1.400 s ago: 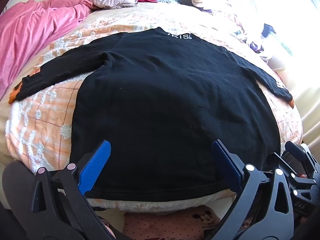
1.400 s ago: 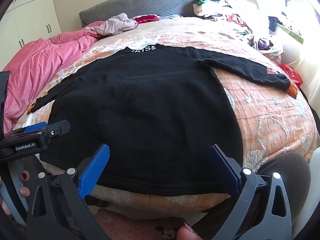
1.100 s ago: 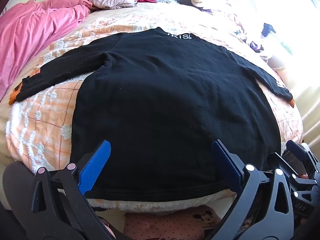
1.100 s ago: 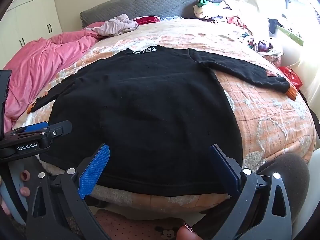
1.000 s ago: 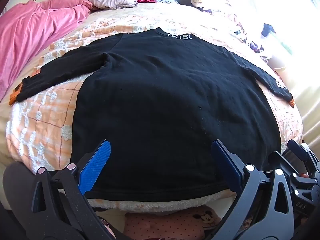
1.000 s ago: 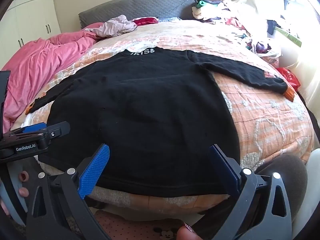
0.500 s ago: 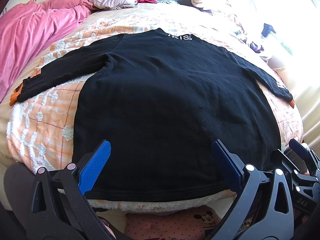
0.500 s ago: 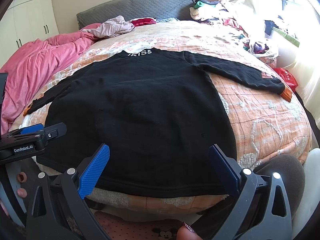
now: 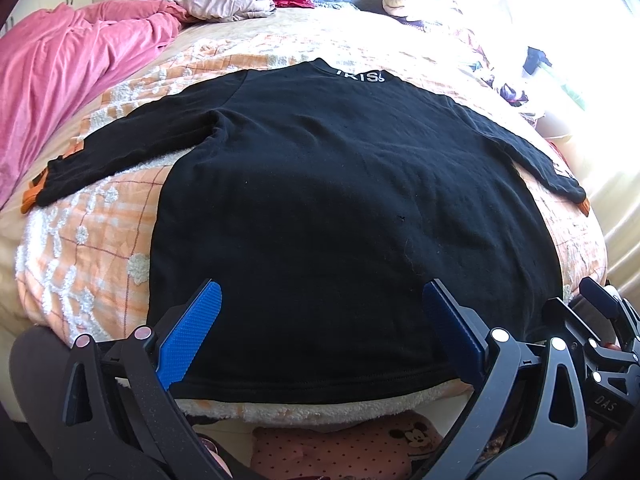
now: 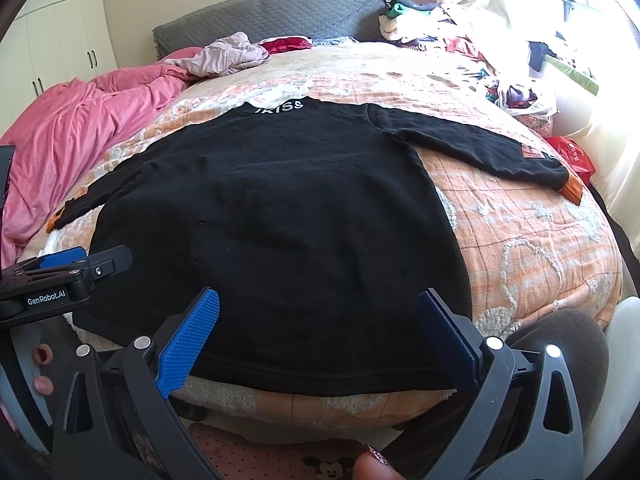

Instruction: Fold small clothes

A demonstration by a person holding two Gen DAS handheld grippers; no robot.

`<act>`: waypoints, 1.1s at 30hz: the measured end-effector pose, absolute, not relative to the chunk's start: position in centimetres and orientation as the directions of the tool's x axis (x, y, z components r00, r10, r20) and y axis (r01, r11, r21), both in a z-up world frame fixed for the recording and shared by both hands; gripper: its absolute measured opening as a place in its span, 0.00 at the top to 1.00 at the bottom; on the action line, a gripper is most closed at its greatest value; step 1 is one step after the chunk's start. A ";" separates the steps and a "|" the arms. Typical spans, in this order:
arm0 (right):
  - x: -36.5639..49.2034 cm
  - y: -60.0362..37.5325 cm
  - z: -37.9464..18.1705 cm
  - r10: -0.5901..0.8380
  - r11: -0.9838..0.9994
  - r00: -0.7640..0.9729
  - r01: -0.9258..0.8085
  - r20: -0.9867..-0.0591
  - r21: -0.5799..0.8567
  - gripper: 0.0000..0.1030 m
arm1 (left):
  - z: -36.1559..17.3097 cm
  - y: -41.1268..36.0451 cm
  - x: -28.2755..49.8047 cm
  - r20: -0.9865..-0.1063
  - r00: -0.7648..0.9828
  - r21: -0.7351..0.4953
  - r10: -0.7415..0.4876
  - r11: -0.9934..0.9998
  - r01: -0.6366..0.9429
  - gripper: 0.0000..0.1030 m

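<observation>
Both my left gripper (image 9: 316, 332) and right gripper (image 10: 318, 334) hang spread and empty just short of the hem. The black sweater (image 9: 340, 200) lies flat on the bed (image 9: 80, 240), collar farthest, sleeves out sideways.

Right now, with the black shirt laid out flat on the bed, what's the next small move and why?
Probably lower both grippers to the hem and pinch it near its two corners. The black shirt lies flat, sleeves spread, collar far away, nothing folded yet. The left gripper and right gripper both hover open over the near hem, holding nothing.
</observation>
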State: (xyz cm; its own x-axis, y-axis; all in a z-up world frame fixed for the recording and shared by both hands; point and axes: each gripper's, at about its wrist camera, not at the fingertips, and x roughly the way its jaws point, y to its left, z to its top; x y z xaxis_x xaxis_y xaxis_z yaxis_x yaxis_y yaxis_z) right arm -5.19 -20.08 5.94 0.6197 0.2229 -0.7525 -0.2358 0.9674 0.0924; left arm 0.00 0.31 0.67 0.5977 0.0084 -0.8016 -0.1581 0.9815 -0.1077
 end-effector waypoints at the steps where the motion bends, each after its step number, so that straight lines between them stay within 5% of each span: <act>1: -5.2 -20.1 5.9 0.224 0.967 0.619 -0.236 -0.753 0.093 0.04 | 0.7 0.3 0.0 -0.802 0.597 -0.107 0.009 0.982 -0.158 0.08; 33: -5.1 -20.0 5.9 0.226 0.968 0.619 -0.227 -0.752 0.103 0.04 | 0.7 1.0 0.4 -0.793 0.609 -0.101 0.023 0.981 -0.168 0.08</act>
State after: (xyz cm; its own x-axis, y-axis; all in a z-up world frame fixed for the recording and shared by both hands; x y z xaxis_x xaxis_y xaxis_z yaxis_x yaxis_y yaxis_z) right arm -5.09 -20.00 5.91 0.6191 0.2255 -0.7523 -0.2274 0.9683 0.1032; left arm 0.39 1.01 0.74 0.6089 0.0229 -0.7930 -0.1682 0.9806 -0.1009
